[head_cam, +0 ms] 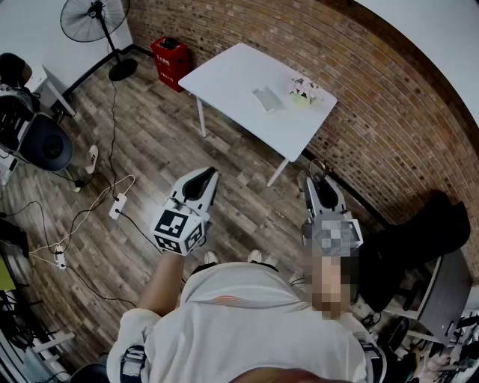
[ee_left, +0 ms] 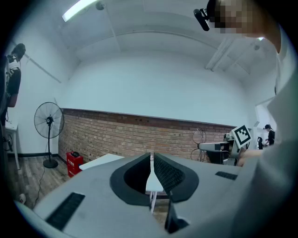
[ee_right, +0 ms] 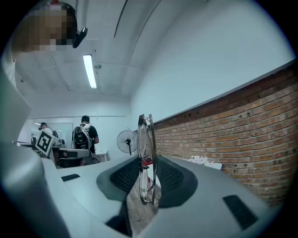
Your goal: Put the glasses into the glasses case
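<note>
**Right gripper clamped on the glasses, well apart from the worktop.**
Left gripper has its jaws together, nothing between. Glasses case lies on the worktop beside the brick wall; wood floor lies between, with cables and red box leftward.

In the right gripper view the glasses stand edge-on at centre, so their lens shape cannot be told. In the head view they show only as a thin loop at the right gripper tip. The fan at upper left is cut by the top edge. On the white table, the grey item and the white item are too small to identify. In the left gripper view, the left gripper hides most of that table at lower centre.
</note>
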Motion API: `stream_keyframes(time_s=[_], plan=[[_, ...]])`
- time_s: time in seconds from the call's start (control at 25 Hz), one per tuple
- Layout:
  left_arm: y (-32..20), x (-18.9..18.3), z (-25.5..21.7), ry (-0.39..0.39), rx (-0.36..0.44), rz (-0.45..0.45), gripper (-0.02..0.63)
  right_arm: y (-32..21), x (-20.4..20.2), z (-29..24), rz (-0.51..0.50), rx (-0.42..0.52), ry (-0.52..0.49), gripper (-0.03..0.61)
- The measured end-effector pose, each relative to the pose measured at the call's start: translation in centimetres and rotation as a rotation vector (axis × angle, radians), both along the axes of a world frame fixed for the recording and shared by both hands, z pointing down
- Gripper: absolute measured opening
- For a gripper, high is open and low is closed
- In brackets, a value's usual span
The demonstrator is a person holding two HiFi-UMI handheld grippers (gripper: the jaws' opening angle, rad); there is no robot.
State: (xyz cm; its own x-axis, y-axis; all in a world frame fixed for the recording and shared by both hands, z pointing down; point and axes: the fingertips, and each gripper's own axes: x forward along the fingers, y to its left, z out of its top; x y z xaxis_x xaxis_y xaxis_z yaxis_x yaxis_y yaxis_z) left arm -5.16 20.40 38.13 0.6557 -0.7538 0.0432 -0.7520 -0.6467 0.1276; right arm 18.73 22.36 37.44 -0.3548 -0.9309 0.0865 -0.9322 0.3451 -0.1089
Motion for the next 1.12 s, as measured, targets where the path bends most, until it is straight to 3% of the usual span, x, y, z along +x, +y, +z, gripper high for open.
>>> stream_keyframes(time_s=[0.56,1.12], plan=[[-0.8,2.3,0.7,0.018,-0.02,0.055,0.032,0.3,1.8,0.9,0.038,-0.018,0.017,0.164],[-1.2,-3.9,3.9,0.043,-0.059,0.065,0.032,0.0,-4.5,2.4,0.027,0.008,0.013,0.166]])
